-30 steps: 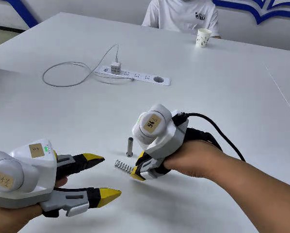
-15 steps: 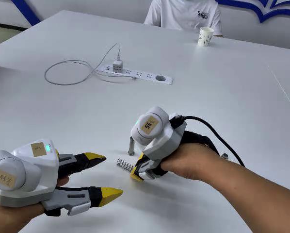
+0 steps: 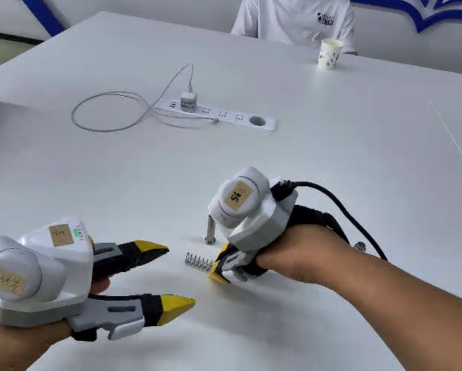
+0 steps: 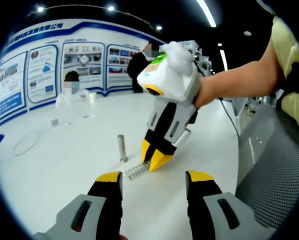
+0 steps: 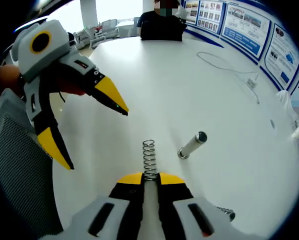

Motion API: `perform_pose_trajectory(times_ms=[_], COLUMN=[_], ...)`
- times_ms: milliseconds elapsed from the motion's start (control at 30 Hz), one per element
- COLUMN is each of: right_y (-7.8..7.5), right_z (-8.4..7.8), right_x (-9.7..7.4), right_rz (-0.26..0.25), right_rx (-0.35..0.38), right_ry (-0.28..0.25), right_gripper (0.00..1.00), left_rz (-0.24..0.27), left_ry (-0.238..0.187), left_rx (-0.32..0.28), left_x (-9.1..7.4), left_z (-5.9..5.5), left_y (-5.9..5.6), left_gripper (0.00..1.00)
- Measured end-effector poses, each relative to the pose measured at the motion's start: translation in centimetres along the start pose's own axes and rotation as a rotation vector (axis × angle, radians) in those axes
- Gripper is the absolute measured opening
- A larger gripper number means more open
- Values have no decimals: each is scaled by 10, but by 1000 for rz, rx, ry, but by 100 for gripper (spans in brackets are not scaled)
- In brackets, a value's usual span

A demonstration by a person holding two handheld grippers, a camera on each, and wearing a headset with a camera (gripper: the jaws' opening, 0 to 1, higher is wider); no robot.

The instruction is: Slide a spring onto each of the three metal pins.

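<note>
On a white workbench (image 3: 370, 154), the left gripper (image 3: 177, 274) is held left of the upright metal pin (image 3: 210, 230), its yellow-tipped jaws spread apart with nothing between them. Just in front of the pin, the spring (image 3: 198, 262) is carried lying level, one end pinched in the closed jaws of the right gripper (image 3: 215, 277), which is poised just right of the pin. Over the past second that gripper has been edged slightly closer to the pin, yet the spring has not been tipped upright, so the first threading is judged not yet begun. Well beyond the pin, a power strip (image 3: 215, 117) and a looped cable (image 3: 107, 112) are laid out. Farther back and to the right, a paper cup (image 3: 331, 52) is set before a seated person (image 3: 293, 15). Display boards (image 4: 84, 60) are seen lining the wall behind.
</note>
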State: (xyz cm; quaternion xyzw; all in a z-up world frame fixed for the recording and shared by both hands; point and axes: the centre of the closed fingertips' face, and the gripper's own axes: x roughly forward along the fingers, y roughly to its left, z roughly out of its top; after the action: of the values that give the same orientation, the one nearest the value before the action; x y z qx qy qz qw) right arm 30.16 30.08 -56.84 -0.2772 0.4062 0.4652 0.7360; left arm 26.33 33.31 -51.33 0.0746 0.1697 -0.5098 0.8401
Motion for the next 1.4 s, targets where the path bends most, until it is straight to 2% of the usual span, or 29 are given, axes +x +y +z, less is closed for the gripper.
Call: perform_pose_trajectory(times_ms=[267, 767, 967, 1400], right_y=[3, 18, 28, 43], right_z=[-2, -1, 1, 5], right_x=[-6, -37, -47, -58], right_rz=[13, 39, 65, 110], right_rx=[-13, -97, -148, -231], right_ry=[7, 8, 10, 17], right_gripper=[11, 11, 11, 11], left_rz=[-5, -27, -37, -71], left_ry=[7, 14, 14, 8], left_rx=[3, 28, 35, 85], left_x=[2, 6, 7, 9], left_z=[-2, 0, 0, 3], left_y=[-1, -6, -8, -15], left_gripper=[52, 50, 49, 39])
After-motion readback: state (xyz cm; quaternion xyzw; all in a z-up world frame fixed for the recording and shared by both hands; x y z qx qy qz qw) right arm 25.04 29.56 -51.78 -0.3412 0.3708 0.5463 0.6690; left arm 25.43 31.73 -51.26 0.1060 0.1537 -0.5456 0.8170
